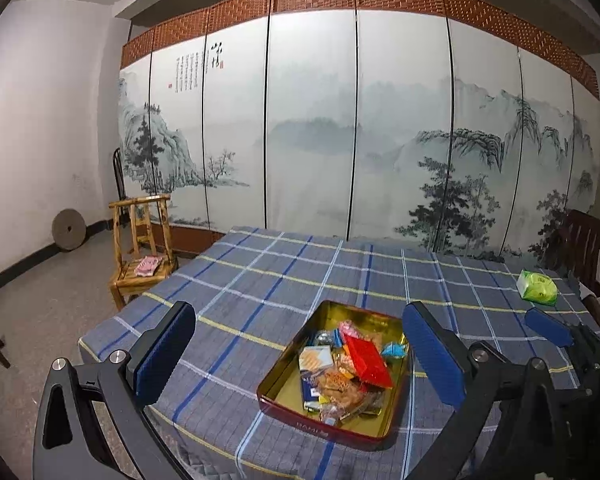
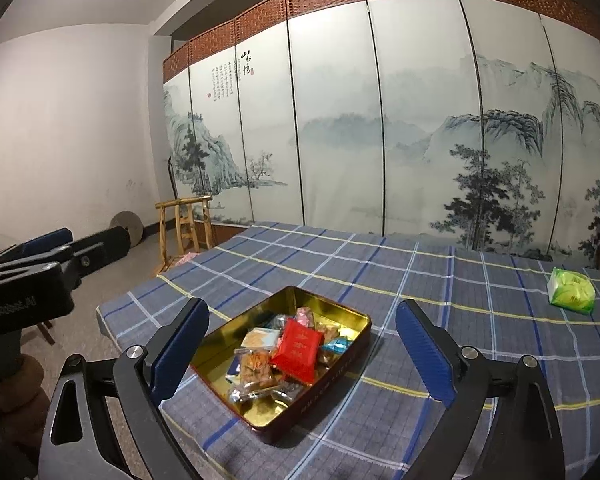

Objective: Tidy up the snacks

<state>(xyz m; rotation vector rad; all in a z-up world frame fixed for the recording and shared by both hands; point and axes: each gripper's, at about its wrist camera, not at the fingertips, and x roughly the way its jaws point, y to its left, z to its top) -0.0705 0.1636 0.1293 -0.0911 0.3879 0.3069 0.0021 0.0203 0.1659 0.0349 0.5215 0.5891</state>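
A red tin with a gold inside point(image 1: 288, 378) point(image 2: 224, 344) sits on the table's near part. It holds several wrapped snacks, among them a red packet point(image 1: 368, 360) point(image 2: 298, 350), a blue-wrapped sweet point(image 1: 394, 350) point(image 2: 337, 345) and a biscuit pack point(image 1: 315, 359) point(image 2: 260, 337). My left gripper point(image 1: 300, 356) is open and empty, held above the tin. My right gripper point(image 2: 302, 350) is open and empty, also above the tin; it shows at the right in the left wrist view point(image 1: 548, 326). The left gripper shows at the far left in the right wrist view point(image 2: 48, 240).
A green tissue pack point(image 1: 538, 286) point(image 2: 572, 290) lies at the table's far right. The table wears a blue plaid cloth point(image 1: 260, 280) point(image 2: 420, 280). A small wooden chair point(image 1: 142, 248) point(image 2: 186, 228) with a pink item stands left of the table. A painted folding screen stands behind. Dark chairs stand at right.
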